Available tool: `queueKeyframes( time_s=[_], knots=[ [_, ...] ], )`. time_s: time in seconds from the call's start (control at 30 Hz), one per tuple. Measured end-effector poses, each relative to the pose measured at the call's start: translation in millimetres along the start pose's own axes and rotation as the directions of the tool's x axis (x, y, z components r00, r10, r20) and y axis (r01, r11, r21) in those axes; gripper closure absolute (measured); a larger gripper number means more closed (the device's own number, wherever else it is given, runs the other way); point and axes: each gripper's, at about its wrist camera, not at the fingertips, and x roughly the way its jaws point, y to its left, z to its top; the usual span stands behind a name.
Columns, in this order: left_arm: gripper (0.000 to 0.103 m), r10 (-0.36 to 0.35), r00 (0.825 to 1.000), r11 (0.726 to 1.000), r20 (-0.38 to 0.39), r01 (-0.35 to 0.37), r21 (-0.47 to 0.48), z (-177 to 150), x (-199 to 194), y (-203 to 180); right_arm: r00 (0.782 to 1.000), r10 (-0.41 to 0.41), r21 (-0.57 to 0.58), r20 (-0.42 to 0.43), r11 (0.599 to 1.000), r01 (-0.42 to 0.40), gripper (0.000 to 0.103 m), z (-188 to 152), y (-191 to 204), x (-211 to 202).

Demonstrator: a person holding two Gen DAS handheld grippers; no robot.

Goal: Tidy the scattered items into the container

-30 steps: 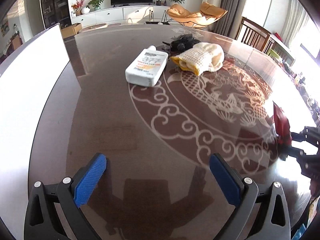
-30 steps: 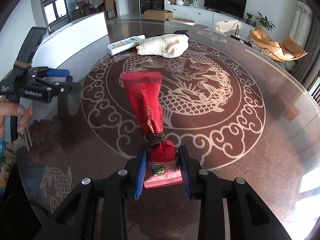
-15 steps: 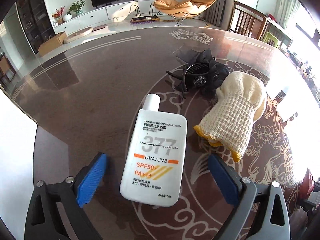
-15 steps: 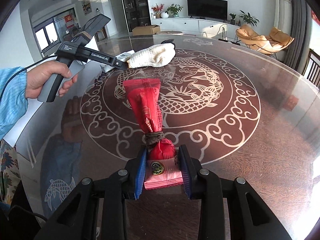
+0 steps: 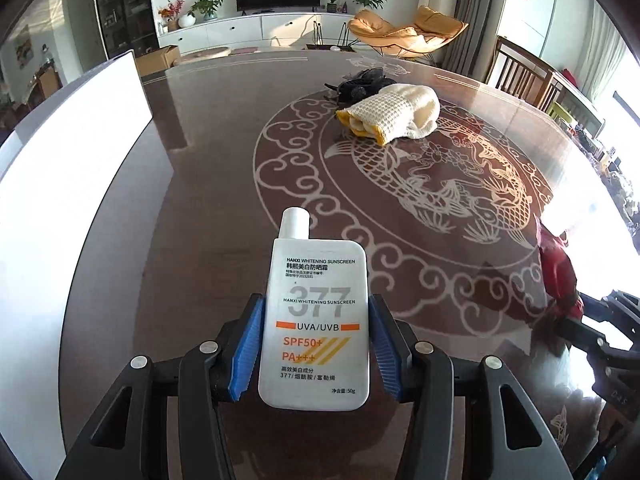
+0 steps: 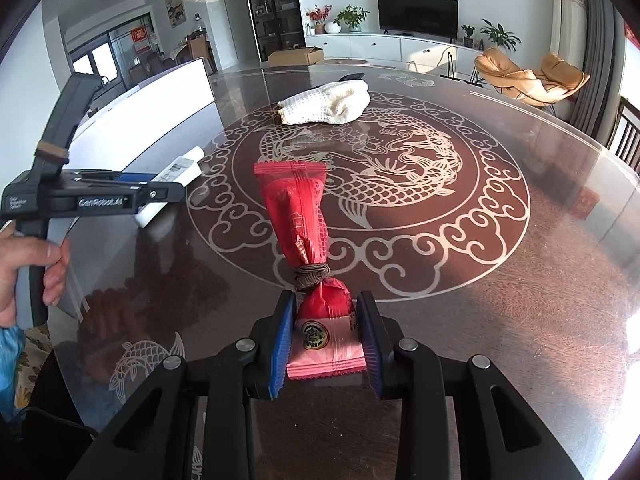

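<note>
A: Item one, left tool (image 5: 314, 344)?
B: Its blue pads are pressing both sides of the sunscreen (image 5: 314, 320), jaws closing on it. The bottle is pointing cap-forward above the worktop (image 5: 200, 200), label up.

A: Item two, right tool (image 6: 326, 338)?
B: Its jaws are easing open, with the red packet (image 6: 298, 216) between them. The pads are sitting against the packet's pink sealed end. The packet is tied with a brown band and stretching forward over the worktop's fish pattern.

A: Item three, loose things?
B: A cream knitted cloth (image 5: 394, 114) is lying on the pattern's far side. A black hair clip (image 5: 358, 84) is lying just behind it, touching it.

A: Item four, the container?
B: A white bin (image 5: 72, 152) is standing at the worktop's left edge, its inside not showing.

A: Anything else?
B: A hand (image 6: 24, 268) is gripping the left tool's handle, seen from the right wrist.
</note>
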Motion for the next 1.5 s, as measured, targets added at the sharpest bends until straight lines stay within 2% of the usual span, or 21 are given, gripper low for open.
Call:
queueKeyframes(
  time_s=[0.07, 0.1, 0.13, 0.27, 0.33, 0.53, 1.5],
  knots=[
    [0.039, 0.023, 1.000, 1.000, 0.019, -0.023, -0.001, -7.0, -0.2, -5.0, 0.999, -0.030, -0.034, -0.010, 0.999, 0.030, 0.060, 5.0, 5.8, 5.9],
    [0.023, 0.025, 1.000, 1.000, 0.018, -0.025, 0.000, -8.1, 2.1, -7.0, 0.999, -0.050, -0.060, -0.016, 0.997, 0.049, 0.052, 7.9, 9.3, 8.8],
    [0.013, 0.033, 0.999, 0.999, 0.015, -0.033, 0.007, -8.4, 5.3, -9.1, 0.998, -0.068, -0.082, -0.017, 0.994, 0.066, 0.049, 10.7, 11.6, 10.7],
    [0.011, 0.036, 0.999, 0.999, 0.036, -0.036, -0.007, -5.9, 7.2, -10.1, 0.998, -0.065, -0.080, -0.005, 0.995, 0.064, 0.043, 12.1, 7.3, 14.4],
    [0.001, 0.045, 0.998, 0.999, 0.034, -0.045, -0.003, -6.5, 8.5, -13.3, 0.999, -0.037, -0.042, -0.013, 0.998, 0.037, 0.037, 12.4, -0.9, 16.1],
    [0.000, 0.041, 0.999, 0.999, 0.026, -0.041, -0.010, -4.7, 10.8, -13.5, 0.999, -0.037, -0.049, -0.016, 0.998, 0.037, 0.035, 12.8, 0.9, 16.8],
    [0.000, 0.040, 0.999, 0.999, 0.026, -0.040, -0.010, -4.4, 11.2, -13.6, 0.999, -0.037, -0.049, -0.016, 0.998, 0.036, 0.034, 12.7, 1.4, 17.0]
  ],
)
